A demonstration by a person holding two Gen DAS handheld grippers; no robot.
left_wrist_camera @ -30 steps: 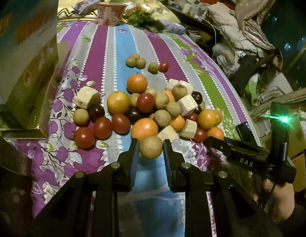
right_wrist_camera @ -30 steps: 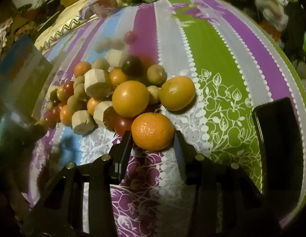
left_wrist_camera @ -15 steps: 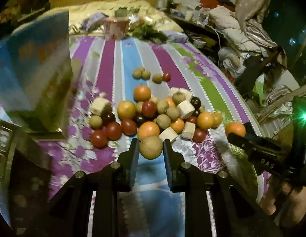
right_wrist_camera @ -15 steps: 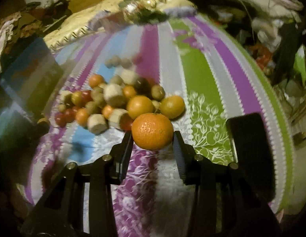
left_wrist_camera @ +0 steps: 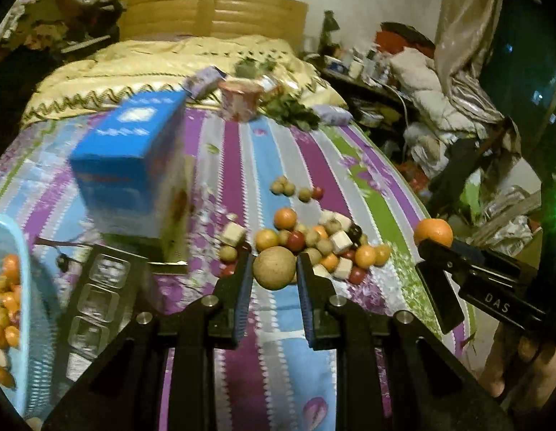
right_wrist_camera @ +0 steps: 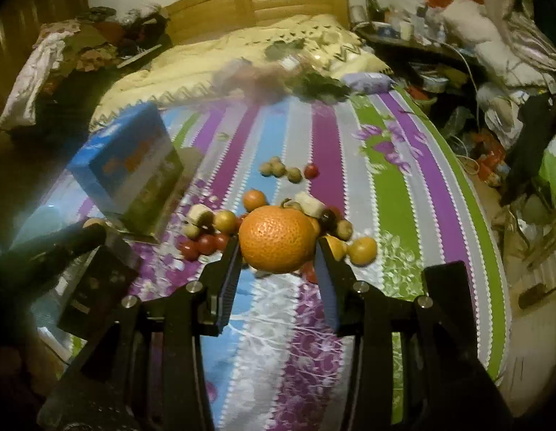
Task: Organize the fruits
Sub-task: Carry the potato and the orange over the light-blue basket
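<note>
My left gripper (left_wrist_camera: pixel 274 269) is shut on a round tan fruit (left_wrist_camera: pixel 274 267), held above the striped bedspread (left_wrist_camera: pixel 263 165). My right gripper (right_wrist_camera: pixel 278 248) is shut on an orange tangerine (right_wrist_camera: pixel 278 239); in the left wrist view that gripper (left_wrist_camera: pixel 436 248) shows at the right with the tangerine (left_wrist_camera: pixel 433 231) at its tips. A heap of fruits (left_wrist_camera: pixel 313 242) lies on the bed beyond: oranges, red tomatoes, tan balls, dark plums and pale cubes. Three tan fruits and a red one (left_wrist_camera: pixel 295 188) sit apart, farther back. A light blue basket (left_wrist_camera: pixel 21 287) with orange fruits is at the left edge.
A blue carton (left_wrist_camera: pixel 134 165) stands left of the heap. A clear compartment tray (left_wrist_camera: pixel 98 294) lies between it and the basket. A cup (left_wrist_camera: pixel 240 102), leafy greens (left_wrist_camera: pixel 292 111) and packets sit near the yellow quilt. Clutter fills the floor right of the bed.
Both grippers have risen off the bed and pulled back from the heap, each still holding its fruit. The heap looks smaller and farther; the basket and headboard have come into view.
</note>
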